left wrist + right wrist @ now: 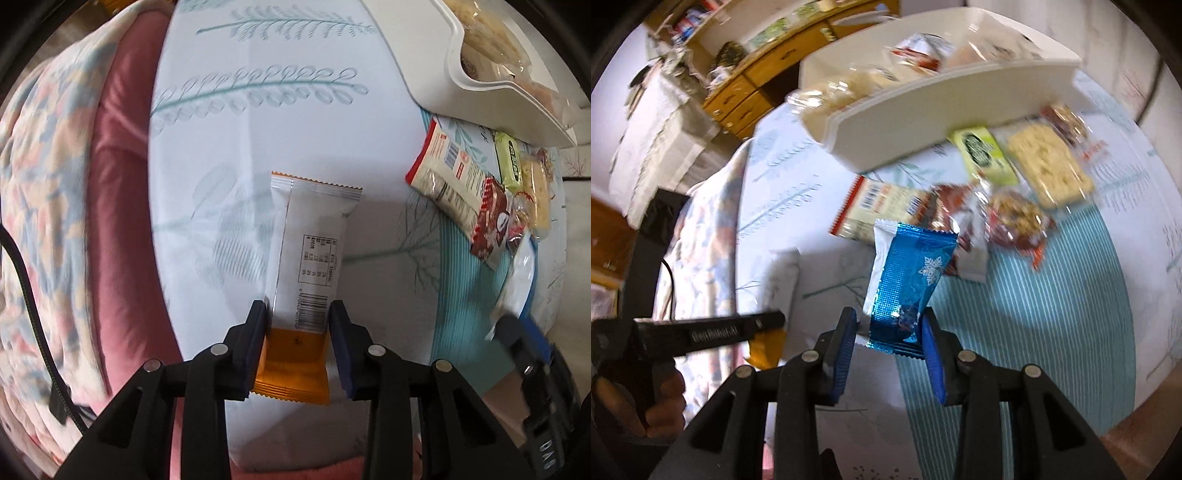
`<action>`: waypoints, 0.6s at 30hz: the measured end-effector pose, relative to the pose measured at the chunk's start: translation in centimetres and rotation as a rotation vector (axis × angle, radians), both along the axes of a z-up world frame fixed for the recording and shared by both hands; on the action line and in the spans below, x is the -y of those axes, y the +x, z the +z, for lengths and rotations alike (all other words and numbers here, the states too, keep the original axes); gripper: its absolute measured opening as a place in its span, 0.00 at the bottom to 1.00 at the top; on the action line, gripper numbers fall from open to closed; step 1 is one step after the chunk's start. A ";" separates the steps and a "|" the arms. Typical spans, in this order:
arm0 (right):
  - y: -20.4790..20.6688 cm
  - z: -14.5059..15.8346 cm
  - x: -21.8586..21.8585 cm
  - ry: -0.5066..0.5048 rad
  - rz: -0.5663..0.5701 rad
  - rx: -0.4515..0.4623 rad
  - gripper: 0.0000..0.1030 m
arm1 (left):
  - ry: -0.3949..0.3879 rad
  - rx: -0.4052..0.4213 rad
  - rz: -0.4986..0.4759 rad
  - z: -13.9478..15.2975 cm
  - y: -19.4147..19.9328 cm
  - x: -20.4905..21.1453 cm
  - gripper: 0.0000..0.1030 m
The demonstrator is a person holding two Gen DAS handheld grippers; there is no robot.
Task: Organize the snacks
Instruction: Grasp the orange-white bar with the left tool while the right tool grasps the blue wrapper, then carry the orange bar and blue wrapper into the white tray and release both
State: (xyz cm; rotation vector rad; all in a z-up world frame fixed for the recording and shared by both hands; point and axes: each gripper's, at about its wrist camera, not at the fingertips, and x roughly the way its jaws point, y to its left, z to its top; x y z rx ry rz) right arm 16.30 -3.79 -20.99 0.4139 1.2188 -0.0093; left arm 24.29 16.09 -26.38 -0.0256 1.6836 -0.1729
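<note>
Snacks held: two, one per gripper.
Loose snacks: about six packets lie in a cluster, right of centre in the right wrist view, among them a pale green wrapped bar [984, 155], a clear-wrapped pale yellow slab [1049, 166] and a cream packet with a red zigzag edge [875, 208].
Bin: one white plastic bin [923, 125] sits above the cluster at upper centre, with several wrapped snacks inside; exact count unclear through blur.
Left gripper [297, 314]: jaws closed partway on the white-and-orange foil snack packet [310, 254], pinching it near its orange lower end; the packet stands upward at frame centre, above the leaf-printed white bed sheet [258, 122].
Right gripper [889, 325]: jaws closed partway on the shiny blue foil packet with a white snowflake [908, 273], held at centre above the teal striped part of the sheet.
Left view only: pink blanket [118, 184] along the left.
Right view only: wooden drawer unit [750, 88] at upper left, and the hand [661, 402] holding the left gripper at lower left.
</note>
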 end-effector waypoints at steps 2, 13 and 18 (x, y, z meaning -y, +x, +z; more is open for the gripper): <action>0.5 0.8 0.1 0.006 0.037 0.015 0.34 | -0.006 -0.011 0.042 0.7 -0.7 -0.8 0.32; 2.9 6.0 3.0 0.042 0.153 0.120 0.34 | -0.052 0.052 0.152 8.2 -1.8 0.3 0.30; 4.3 8.2 5.1 0.039 0.183 0.170 0.34 | -0.095 0.108 0.156 12.5 -1.0 2.9 0.30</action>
